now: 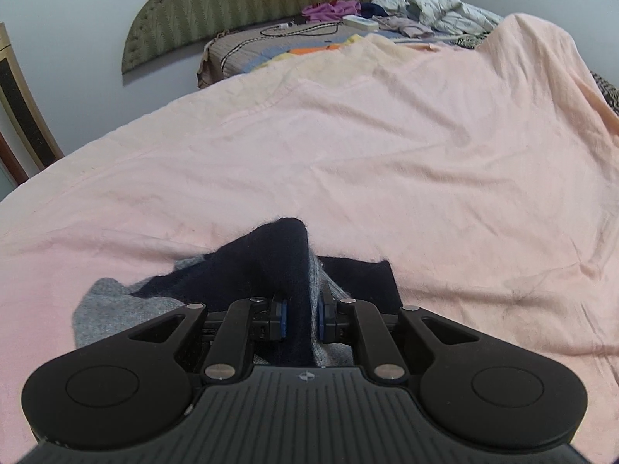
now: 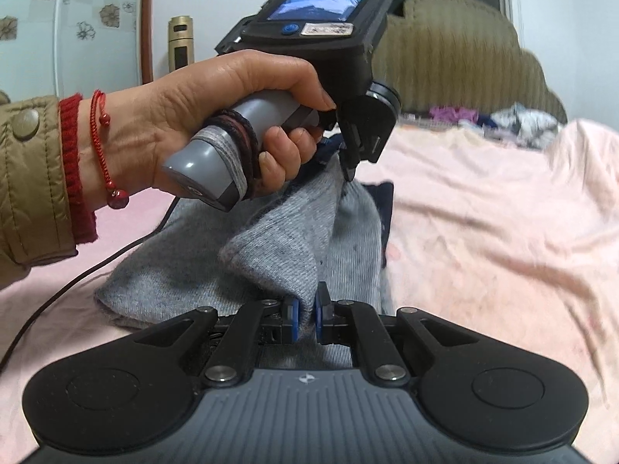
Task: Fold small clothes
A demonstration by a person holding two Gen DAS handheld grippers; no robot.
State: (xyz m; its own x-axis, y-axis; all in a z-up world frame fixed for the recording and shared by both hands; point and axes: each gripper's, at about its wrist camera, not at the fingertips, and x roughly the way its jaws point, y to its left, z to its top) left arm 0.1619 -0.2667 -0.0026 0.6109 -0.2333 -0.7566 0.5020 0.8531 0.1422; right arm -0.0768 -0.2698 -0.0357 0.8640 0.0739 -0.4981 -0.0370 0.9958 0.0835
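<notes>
Both claws, left claw (image 1: 301,319) and right claw (image 2: 306,319), clamped on half-hidden grey-navy garment (image 2: 271,247) folds.

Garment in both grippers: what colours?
The garment is grey knit with navy sections; grey shows best in the right wrist view, navy in the left wrist view.

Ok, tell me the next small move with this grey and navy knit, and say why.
Probably carry both pinched edges forward together and lay them down on the part resting on the pink sheet. The left gripper and right gripper are each shut on the grey and navy knit, which is lifted and sagging between them, so the fold looks half made.
</notes>
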